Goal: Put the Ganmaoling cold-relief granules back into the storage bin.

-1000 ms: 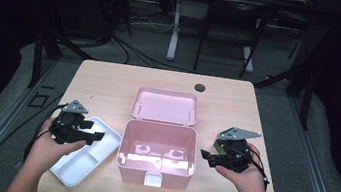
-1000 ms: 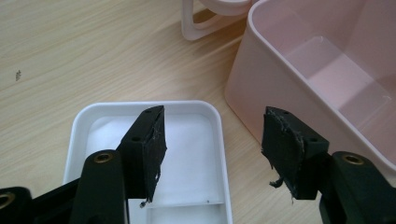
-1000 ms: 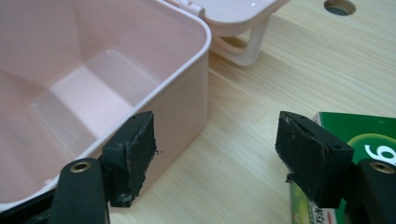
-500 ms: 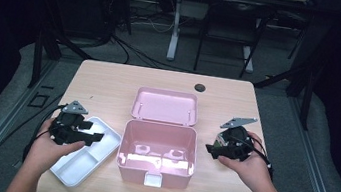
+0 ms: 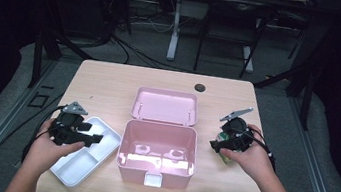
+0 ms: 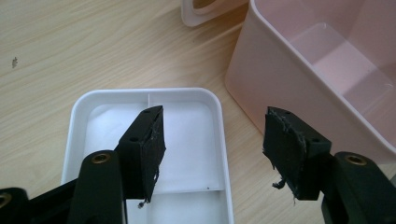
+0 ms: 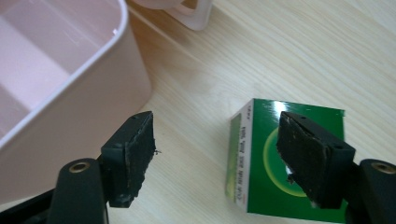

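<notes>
An open pink box stands at the table's front middle, with its lid lying flat behind it. My left gripper hovers open above a white divided tray, with nothing between its fingers. The pink box wall rises to the right in the left gripper view. My right gripper is open to the right of the box, low over a green carton that lies on the table. One fingertip is above the carton's top; the other sits beside the box wall.
A small dark round disc sits near the table's far edge. The wooden tabletop has free room at the back and left. Dark floor, cables and table legs lie beyond the far edge.
My right gripper has moved away from the front edge and tilted downward over the green carton. The left gripper has held still above the tray.
</notes>
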